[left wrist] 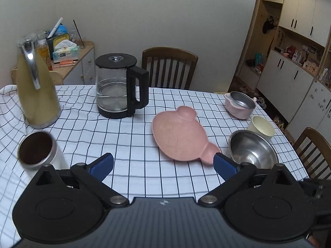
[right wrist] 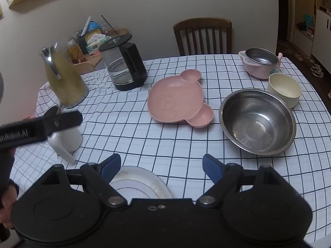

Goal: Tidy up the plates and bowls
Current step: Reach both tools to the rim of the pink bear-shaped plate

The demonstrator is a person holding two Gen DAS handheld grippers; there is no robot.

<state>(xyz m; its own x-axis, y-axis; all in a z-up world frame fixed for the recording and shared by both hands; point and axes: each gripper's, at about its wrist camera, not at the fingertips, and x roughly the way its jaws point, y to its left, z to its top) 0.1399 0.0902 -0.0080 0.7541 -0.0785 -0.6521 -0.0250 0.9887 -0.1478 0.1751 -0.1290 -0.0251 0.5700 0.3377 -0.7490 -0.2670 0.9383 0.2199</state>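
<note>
Pink bear-shaped plate [right wrist: 178,101] — matte, speckled

Home dining room: checked cloth on worktop [right wrist: 144,144], wooden chairs [left wrist: 169,68], glass kettle [left wrist: 118,86], thermos [left wrist: 37,86], wall cabinets [left wrist: 300,16] with knick-knacks.

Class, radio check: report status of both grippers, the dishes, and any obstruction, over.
Left gripper and right gripper open, empty. Pink bear-shaped plastic plate, large steel bowl, cream cup unstacked. White round plate under right gripper. Nothing blocking.

left gripper [right wrist: 39,129] side, left of the right jaws: white lettering, partly legible, roughly "...nRobotAI"
tissue box [left wrist: 65,53]: print unreadable
</note>
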